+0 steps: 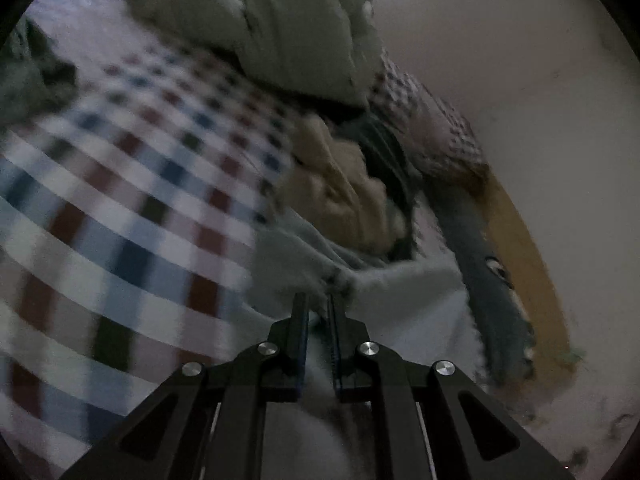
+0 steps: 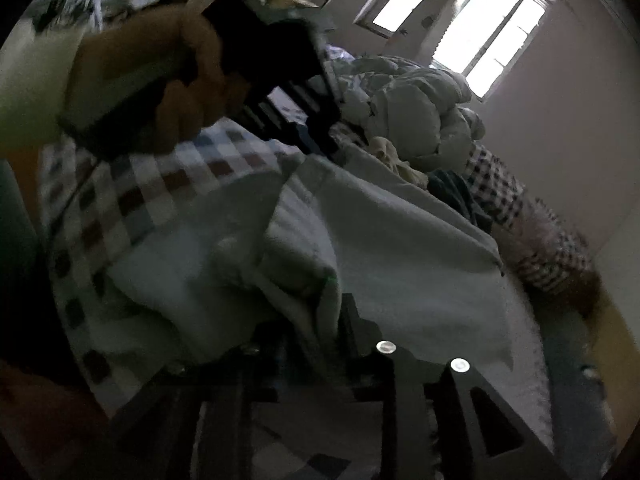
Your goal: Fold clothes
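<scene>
Checked bedding [image 1: 120,184] in blue, red and white squares is covering the bed, with a pale wall [image 1: 520,80] standing on the far right and a bright window [image 2: 480,20] glowing beyond. On it a pale grey-white towel [image 2: 400,248], thick and fluffy, is lying rumpled in the near middle of the bed, one part draping in a loose fold and a hemmed edge running along its far side. At its far left corner the left gripper [image 1: 318,304] is pinching the towel, its fingers [image 1: 300,320] clenched almost together on the bunched cloth; a hand [image 2: 168,80] is holding that gripper in the right wrist view. Nearer, the right gripper [image 2: 320,320] is sitting under the hanging fold, and the towel seems to be lying between its half-parted fingers, though the dim view is not showing whether they are pressing it. Farther back, a yellow garment [image 1: 340,192], a dark one [image 1: 384,152], a grey-green quilt [image 1: 280,32] and a checked pillow [image 1: 440,128] are piling together.
</scene>
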`<state>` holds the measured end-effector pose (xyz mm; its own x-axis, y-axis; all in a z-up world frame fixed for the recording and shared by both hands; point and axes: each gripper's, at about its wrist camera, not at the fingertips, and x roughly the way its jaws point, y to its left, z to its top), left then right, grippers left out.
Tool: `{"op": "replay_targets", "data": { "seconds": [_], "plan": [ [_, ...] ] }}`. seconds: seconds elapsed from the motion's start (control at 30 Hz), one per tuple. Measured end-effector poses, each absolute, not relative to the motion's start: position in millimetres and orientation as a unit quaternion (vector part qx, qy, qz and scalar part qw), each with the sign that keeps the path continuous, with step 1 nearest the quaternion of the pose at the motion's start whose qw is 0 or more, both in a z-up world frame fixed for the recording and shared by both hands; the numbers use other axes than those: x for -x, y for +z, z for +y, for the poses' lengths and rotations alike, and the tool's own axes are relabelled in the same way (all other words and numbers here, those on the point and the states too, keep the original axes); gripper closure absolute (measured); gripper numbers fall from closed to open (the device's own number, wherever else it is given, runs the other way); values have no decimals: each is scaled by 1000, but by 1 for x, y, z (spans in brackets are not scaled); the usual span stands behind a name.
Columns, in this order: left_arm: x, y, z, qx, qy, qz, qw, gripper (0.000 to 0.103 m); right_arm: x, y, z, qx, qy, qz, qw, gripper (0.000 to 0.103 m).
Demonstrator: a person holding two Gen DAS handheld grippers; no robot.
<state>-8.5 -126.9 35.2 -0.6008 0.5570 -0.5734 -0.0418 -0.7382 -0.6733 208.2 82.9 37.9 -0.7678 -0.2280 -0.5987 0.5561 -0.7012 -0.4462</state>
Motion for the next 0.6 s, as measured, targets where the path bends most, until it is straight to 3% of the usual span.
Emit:
{"op": "replay_targets", "data": {
  "seconds": [0.03,0.17,0.23,0.3,0.4,0.6],
  "plan": [
    [7,37,-131,404,844,-309,171,94,-209,44,87,-261,-890,294,234,62],
    [1,45,-135,385,863,-285,160,91,-218,67,97,-256,-897,218,288,59],
    [-4,51,-128,374,873,-265,167,79,-222,79,100,-248,-899,188,307,59],
    [-12,56,-122,361,881,-251,175,50,-219,89,109,-242,-909,159,299,59],
    [-25,61,-114,348,877,-258,207,29,-201,92,132,-252,-927,104,259,59],
    [-59,67,-88,334,867,-250,274,24,-155,77,192,-312,-928,-60,196,57]
  ]
}}
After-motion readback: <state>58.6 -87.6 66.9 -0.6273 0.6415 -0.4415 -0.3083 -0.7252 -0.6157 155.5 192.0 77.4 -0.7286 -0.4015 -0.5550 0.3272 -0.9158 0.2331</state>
